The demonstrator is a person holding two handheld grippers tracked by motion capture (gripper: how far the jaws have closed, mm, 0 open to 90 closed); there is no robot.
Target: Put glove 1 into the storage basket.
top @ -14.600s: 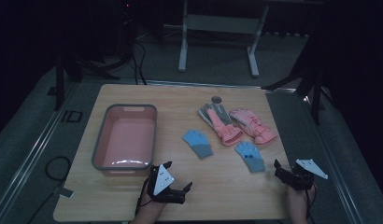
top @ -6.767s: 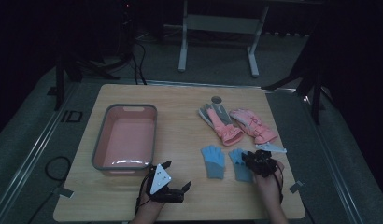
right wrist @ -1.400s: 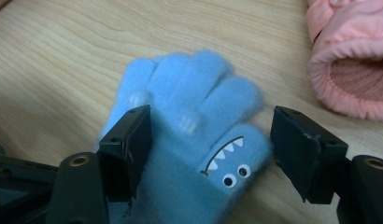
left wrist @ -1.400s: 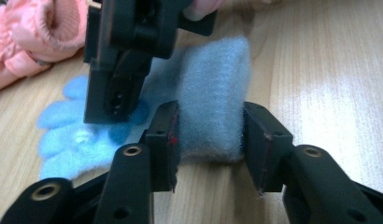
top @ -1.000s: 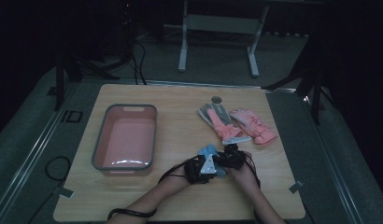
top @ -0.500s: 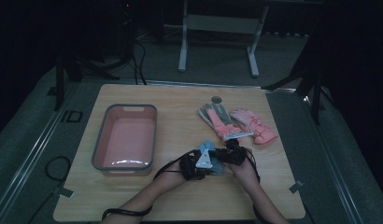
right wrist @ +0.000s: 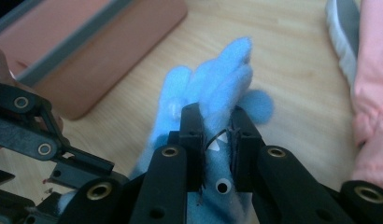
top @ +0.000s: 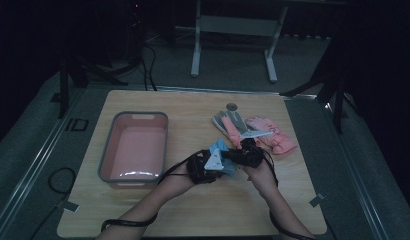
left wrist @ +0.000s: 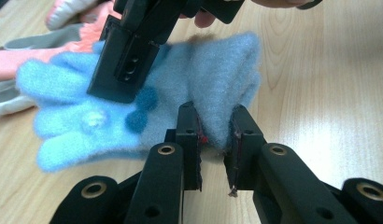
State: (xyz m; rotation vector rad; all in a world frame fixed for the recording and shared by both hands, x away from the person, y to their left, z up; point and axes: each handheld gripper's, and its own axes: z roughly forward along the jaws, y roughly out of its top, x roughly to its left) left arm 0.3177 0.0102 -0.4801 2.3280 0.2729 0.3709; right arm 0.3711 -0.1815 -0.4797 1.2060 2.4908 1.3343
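Pink rectangular plastic tub with a grey rim [top: 105, 162] stands at table left, nothing in it. Just right of it, left gripper [left wrist: 210, 128] has its jaws clamped on a fold of the fuzzy light-blue knit glove [left wrist: 133, 98], which sits near the middle of the wooden table [top: 143, 215], partly lifted between the two tools. Right gripper [right wrist: 216, 133] has its jaws pinched on the same blue fabric. Further right, the pink-and-grey padded gloves [top: 258, 132] lie flat, untouched. Judgement: blue glove gathered and held by both grippers; transfer to tub not yet done, pink pair remaining.
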